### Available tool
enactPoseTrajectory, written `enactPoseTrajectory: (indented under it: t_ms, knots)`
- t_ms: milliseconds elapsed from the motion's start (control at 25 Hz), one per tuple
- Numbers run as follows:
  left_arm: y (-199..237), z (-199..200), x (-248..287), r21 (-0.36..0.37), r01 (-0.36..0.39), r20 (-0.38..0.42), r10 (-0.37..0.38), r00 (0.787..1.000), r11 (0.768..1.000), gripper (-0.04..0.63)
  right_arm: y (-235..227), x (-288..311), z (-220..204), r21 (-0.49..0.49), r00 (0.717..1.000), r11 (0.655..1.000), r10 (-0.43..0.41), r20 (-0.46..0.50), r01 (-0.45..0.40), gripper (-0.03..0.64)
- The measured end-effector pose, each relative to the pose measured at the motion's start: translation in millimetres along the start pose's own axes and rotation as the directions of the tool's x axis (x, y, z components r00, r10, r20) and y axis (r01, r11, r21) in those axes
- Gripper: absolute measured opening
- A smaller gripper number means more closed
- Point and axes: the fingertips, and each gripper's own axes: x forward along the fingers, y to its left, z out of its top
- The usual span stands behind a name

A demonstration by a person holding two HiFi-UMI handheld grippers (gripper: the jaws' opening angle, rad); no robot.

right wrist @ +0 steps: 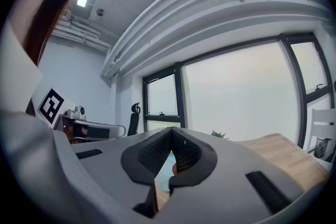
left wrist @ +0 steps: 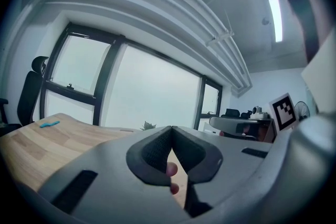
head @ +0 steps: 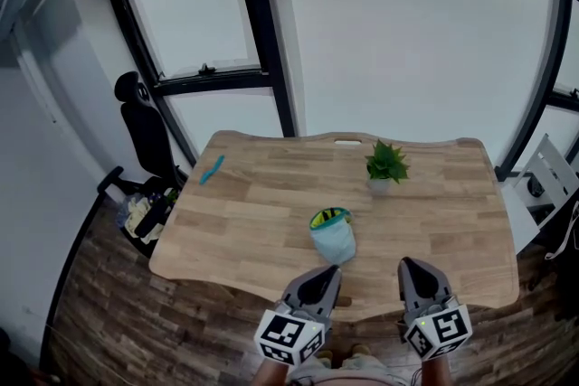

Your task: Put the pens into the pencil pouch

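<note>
— What do we have on the worktop (head: 271, 212)?
— We see pale wood planks with a wavy near edge. A light-blue pencil pouch (head: 333, 238) sits near the front middle, its green-and-yellow mouth open.
— And farther back?
— We find a small potted plant (head: 386, 167) beyond the pouch to its right, and one teal pen (head: 212, 169) well apart, near the far left corner.

Open wood of the counter (head: 271, 212) lies on either side of the pouch (head: 333, 237). Just beyond the pouch to its right a potted plant (head: 386, 165) blocks the way; well to its left a pen (head: 212, 169) lies near the counter's edge.
</note>
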Motion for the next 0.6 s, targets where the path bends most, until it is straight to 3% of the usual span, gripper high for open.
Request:
enactPoseTrajectory:
  t_ms: [600]
  knots:
    - [-29,-23,19,0.009,-0.04,-0.065,0.04,0.997,0.999,0.002,-36,-20,-19,0.081,1.0,0.997,0.019,-0.019,-0.018,-0.001]
